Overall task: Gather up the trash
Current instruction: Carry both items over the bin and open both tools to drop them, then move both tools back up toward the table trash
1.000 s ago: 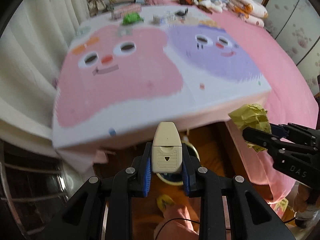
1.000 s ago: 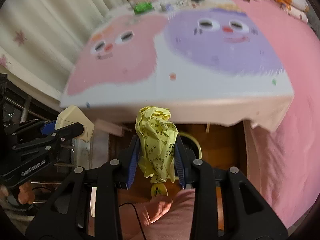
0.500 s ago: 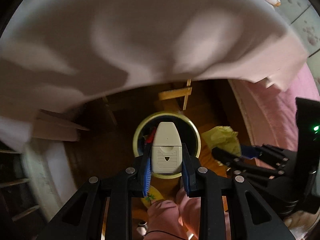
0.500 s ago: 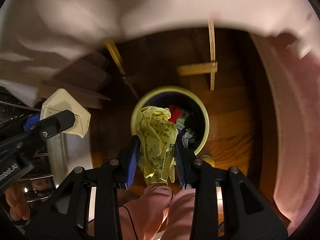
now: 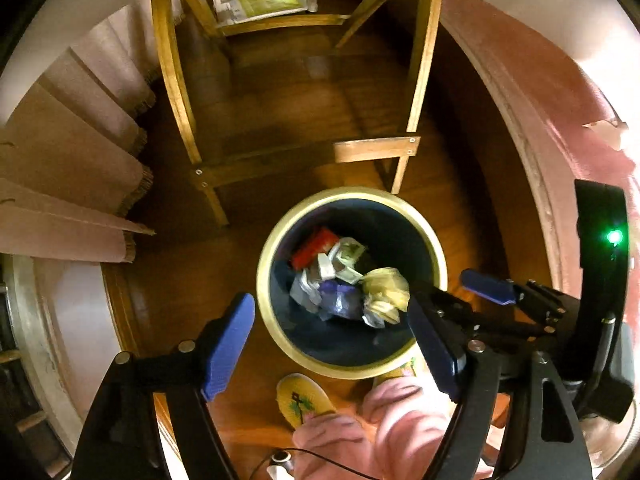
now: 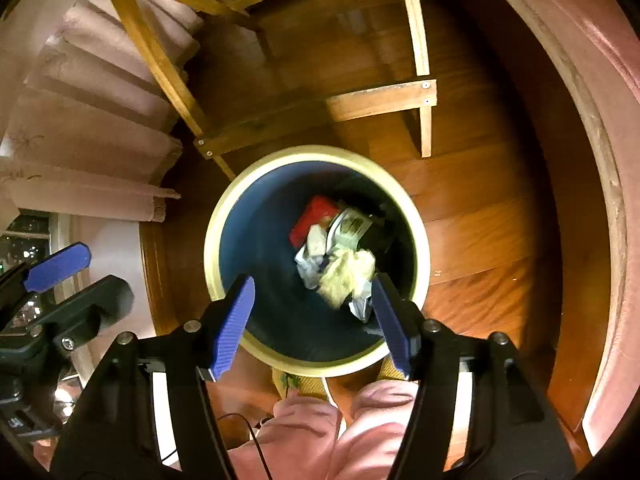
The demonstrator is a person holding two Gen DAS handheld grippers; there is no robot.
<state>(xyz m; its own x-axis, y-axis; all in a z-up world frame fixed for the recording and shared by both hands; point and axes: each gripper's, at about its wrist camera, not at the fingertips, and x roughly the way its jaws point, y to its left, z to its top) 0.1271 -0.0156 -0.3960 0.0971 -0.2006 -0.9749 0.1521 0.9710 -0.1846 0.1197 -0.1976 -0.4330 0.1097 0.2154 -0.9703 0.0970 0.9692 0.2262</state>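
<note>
A round trash bin with a cream rim (image 5: pixel 265 280) (image 6: pixel 214 240) and a dark blue inside stands on the wooden floor below both grippers. A crumpled yellow paper (image 5: pixel 386 294) (image 6: pixel 344 272) lies in it on a heap of wrappers, beside a red packet (image 5: pixel 312 246) (image 6: pixel 314 218). My left gripper (image 5: pixel 332 344) hangs open over the bin's near edge with nothing in it. My right gripper (image 6: pixel 312 320) is open and empty too, just above the yellow paper. Each shows in the other's view: the right gripper (image 5: pixel 460 294) and the left gripper (image 6: pixel 76 280). I cannot pick out the beige plastic piece in the heap.
A wooden table frame (image 5: pixel 176 80) with a cross brace (image 5: pixel 376 150) stands just behind the bin. Cardboard sheets (image 5: pixel 60 200) lean at the left. A pink bed cover (image 5: pixel 560 100) hangs at the right. A person's pink trouser legs and a yellow slipper (image 5: pixel 304 400) are beside the bin.
Both grippers swung down from the table top to over the bin and opened. The beige piece left the left gripper; the yellow paper left the right and now lies in the bin.
</note>
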